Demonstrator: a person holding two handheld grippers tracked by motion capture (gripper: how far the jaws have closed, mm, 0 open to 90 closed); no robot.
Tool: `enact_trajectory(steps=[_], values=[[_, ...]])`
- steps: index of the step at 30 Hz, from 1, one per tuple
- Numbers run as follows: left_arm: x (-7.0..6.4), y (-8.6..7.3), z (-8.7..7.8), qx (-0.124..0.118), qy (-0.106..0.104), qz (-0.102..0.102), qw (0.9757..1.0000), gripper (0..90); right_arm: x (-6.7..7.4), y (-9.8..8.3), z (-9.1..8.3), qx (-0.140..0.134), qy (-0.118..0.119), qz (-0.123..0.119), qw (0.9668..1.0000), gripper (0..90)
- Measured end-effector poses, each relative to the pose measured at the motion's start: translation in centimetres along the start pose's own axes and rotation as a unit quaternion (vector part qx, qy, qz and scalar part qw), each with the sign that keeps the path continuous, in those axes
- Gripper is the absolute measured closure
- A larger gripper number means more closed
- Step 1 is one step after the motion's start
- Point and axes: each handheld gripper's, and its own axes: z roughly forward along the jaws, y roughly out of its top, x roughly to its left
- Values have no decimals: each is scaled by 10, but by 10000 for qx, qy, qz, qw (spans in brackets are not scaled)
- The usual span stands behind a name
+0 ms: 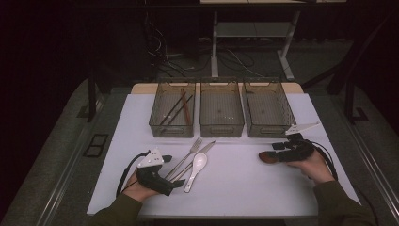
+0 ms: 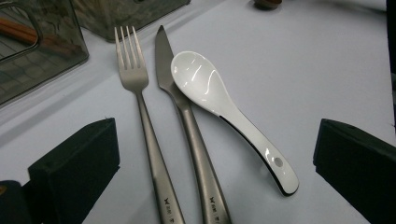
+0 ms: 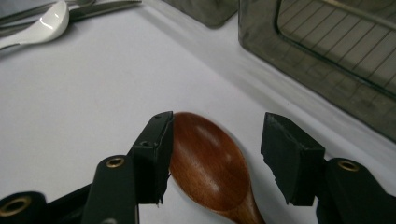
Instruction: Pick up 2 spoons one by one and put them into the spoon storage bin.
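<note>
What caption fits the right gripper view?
Right gripper open around wooden spoon on the white table, beside a bin.

Olive sleeves; black grippers with brass screws, grey three-cornered plates and trailing black cables.

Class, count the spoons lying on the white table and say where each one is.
2. A white ceramic spoon lies right of the metal knife and metal fork, near the left gripper. A brown wooden spoon lies between the open jaws of the right gripper.

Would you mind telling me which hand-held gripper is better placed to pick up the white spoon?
Left. The left hand-held gripper has its jaws open around the white spoon; the right one is by the wooden spoon.
</note>
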Motion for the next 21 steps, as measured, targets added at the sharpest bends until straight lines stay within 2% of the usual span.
enact_trajectory(steps=[12, 21], values=[[1, 0, -1, -5, -1, -1, 10000, 0, 1, -7, 6, 205, -104, -157, 9996, 434], [0, 0, -1, -13, -2, 3, 10000, 0, 4, -11, 9, 381, -101, -380, 9985, 465]])
